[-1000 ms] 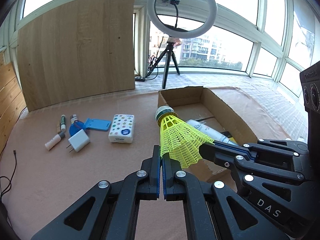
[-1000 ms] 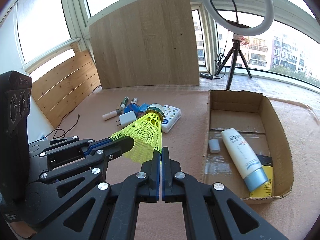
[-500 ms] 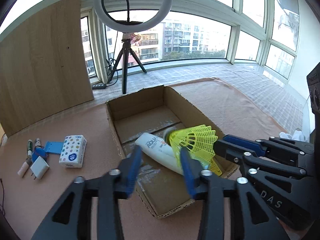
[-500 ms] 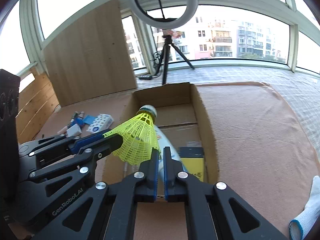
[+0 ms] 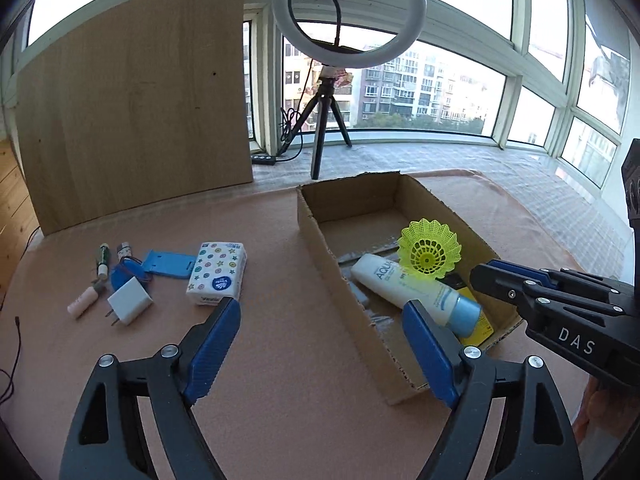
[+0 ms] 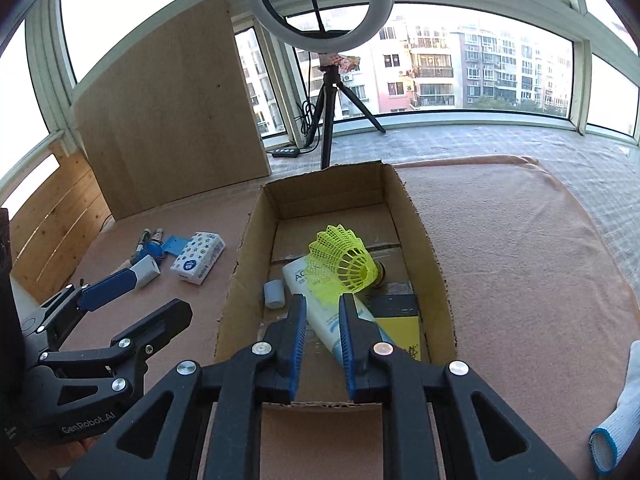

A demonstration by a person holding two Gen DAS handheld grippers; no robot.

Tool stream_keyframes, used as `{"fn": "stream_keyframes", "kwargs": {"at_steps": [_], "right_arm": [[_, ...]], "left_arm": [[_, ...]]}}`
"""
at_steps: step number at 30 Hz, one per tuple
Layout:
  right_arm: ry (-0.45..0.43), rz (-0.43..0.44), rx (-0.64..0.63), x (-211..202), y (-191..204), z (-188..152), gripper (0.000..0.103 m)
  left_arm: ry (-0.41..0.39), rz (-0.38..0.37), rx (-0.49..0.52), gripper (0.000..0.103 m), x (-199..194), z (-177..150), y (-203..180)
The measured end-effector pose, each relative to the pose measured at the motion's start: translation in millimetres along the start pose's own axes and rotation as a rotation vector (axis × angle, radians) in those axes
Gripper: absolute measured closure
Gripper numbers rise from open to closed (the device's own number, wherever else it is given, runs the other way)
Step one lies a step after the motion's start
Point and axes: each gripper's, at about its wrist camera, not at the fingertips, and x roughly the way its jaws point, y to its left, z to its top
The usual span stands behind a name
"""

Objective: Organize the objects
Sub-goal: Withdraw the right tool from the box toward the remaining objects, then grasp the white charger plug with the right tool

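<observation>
Shuttlecock (image 6: 344, 266) dropped in box (image 6: 436, 276) ahead of my part-open, empty right gripper (image 6: 323, 322); left gripper (image 5: 320, 336), wide open and empty, grabs tissues (image 5: 217, 272) next.

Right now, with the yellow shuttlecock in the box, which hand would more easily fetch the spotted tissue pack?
Probably the left. The left gripper is open, with the tissue pack just beyond one finger. The right gripper hangs over the cardboard box, farther away.
</observation>
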Motion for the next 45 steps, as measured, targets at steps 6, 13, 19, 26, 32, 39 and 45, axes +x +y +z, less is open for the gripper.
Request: {"fn": "stream_keyframes", "kwargs": {"at_steps": [6, 13, 19, 26, 32, 39, 45], "right_arm": [[0.023, 0.02, -0.036, 8, 41, -4, 0.088], [0.063, 0.056, -0.087, 25, 93, -9, 0.085], [0.136, 0.102, -0.154, 56, 149, -22, 0.074], [0.213, 0.14, -0.294, 110, 220, -31, 0.074], [0.216, 0.114, -0.386, 157, 259, -6, 0.06], [0.236, 0.09, -0.489, 196, 280, 8, 0.05], [0.26, 0.114, -0.47, 212, 277, 9, 0.05]], "left_arm": [[-0.001, 0.019, -0.052, 0.017, -16, -10, 44], [0.001, 0.056, -0.104, 0.017, -33, -26, 97], [0.012, 0.115, -0.172, 0.017, -52, -49, 156], [0.035, 0.175, -0.283, 0.017, -78, -87, 230], [0.044, 0.203, -0.366, 0.017, -94, -117, 280], [0.054, 0.216, -0.44, 0.017, -94, -138, 316], [0.073, 0.208, -0.473, 0.017, -83, -145, 336]]}}
